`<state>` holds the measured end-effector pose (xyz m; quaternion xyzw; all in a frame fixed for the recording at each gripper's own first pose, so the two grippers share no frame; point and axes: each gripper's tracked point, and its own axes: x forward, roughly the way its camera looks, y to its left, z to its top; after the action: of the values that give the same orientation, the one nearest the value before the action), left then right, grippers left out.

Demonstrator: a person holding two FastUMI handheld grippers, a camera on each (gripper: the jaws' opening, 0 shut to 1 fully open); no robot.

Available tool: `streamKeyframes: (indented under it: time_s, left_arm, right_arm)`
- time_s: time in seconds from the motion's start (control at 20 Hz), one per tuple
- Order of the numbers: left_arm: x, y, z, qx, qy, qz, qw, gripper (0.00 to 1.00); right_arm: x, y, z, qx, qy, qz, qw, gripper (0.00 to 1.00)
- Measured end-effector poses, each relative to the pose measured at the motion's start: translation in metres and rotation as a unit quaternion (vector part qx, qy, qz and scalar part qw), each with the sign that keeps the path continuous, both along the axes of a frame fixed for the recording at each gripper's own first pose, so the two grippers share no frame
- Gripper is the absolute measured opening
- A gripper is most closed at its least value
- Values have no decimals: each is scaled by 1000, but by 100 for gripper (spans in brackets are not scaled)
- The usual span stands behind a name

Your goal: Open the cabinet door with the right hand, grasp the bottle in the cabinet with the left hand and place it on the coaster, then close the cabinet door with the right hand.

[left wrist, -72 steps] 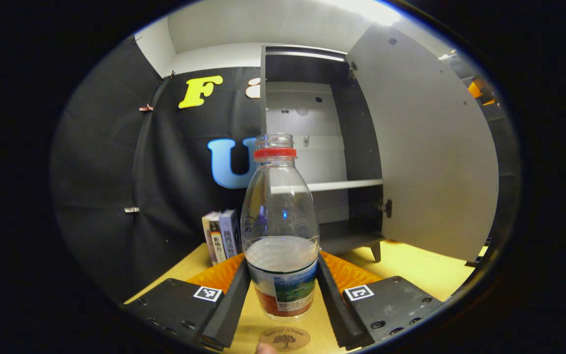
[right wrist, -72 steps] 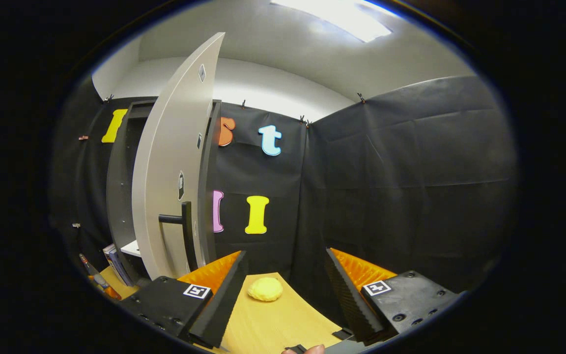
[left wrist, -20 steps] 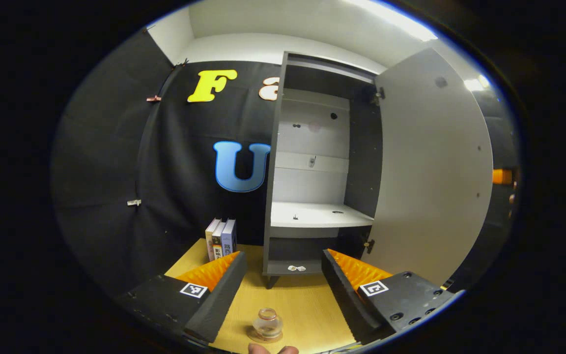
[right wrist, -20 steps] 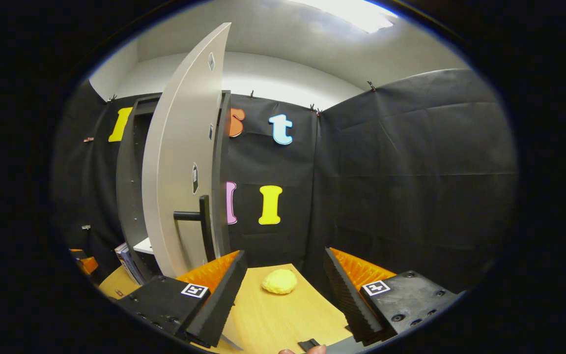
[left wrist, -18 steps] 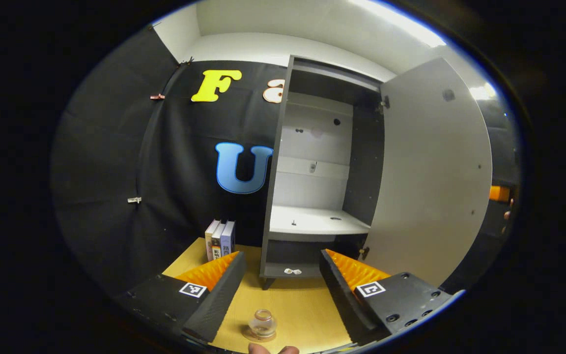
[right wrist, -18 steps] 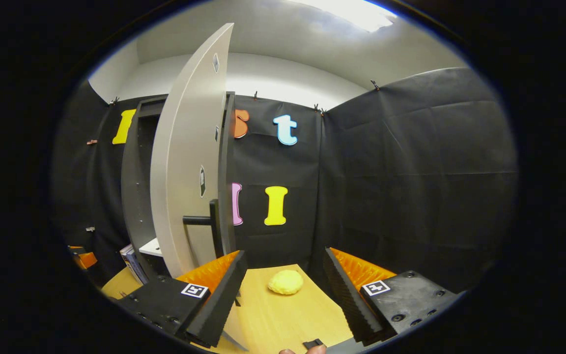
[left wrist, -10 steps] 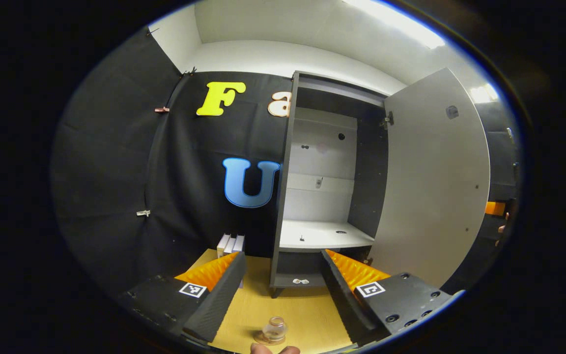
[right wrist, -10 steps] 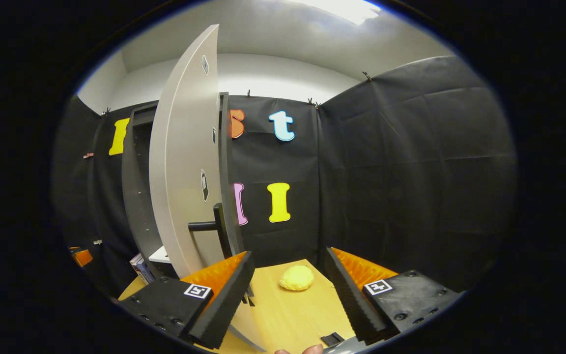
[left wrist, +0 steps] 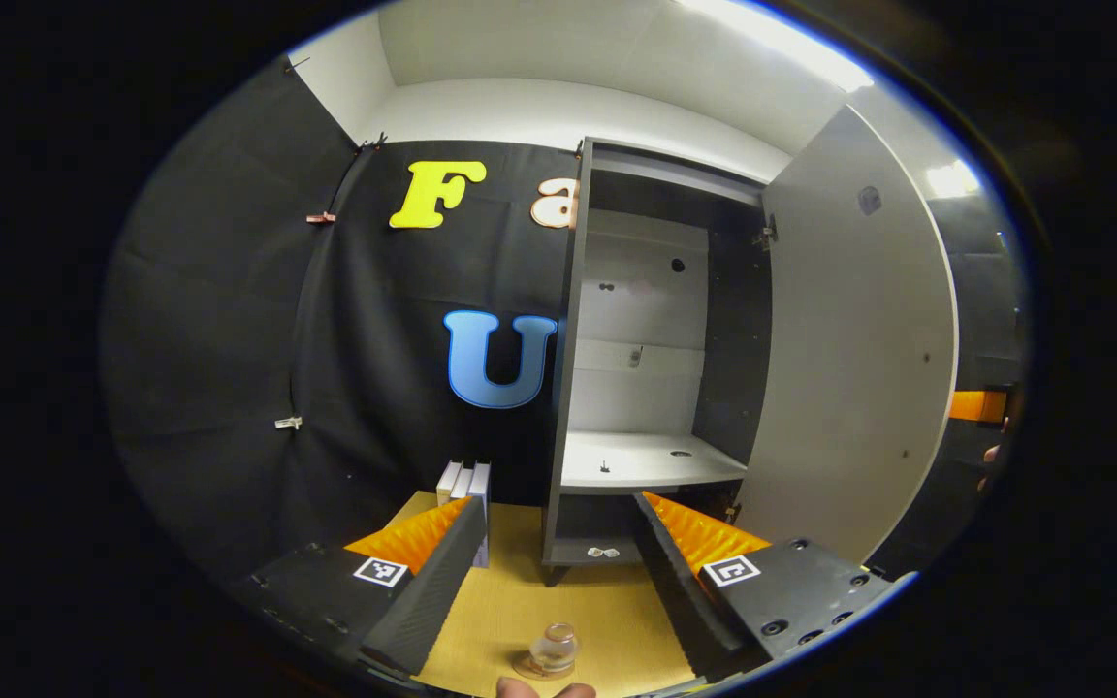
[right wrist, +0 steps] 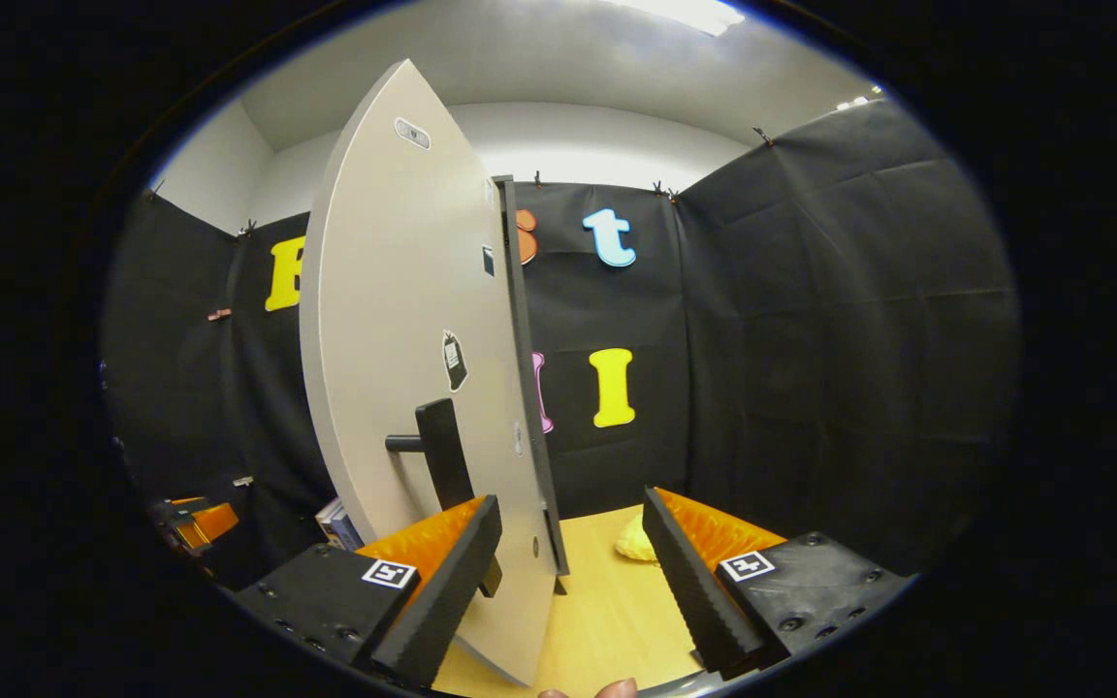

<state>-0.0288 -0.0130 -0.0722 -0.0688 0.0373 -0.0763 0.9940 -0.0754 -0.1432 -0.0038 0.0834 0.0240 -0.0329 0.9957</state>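
Left gripper view: bottle [left wrist: 556,648] stands on coaster [left wrist: 527,668] below open, empty jaws.

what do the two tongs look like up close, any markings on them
Both look alike. The left tongs and the right tongs each have two long wedge-shaped fingers with a ribbed inner face, fixed to flat black blocks with screw heads. Each block carries a small square black-and-white marker tag. No cables or sleeves can be seen.
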Motion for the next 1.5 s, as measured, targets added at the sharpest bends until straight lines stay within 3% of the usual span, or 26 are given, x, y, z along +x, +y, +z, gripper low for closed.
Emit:
streamKeyframes:
  time_s: [0.65,1.5]
  left_arm:
    - [3,9,20,-4,-12,6,1000,92]
    - [-2,-18,44,54,-34,11,998,95]
  right_arm:
    - [29,136,-6,16,-1,142,990,98]
    - [17,97,-19,-56,-6,90,994,98]
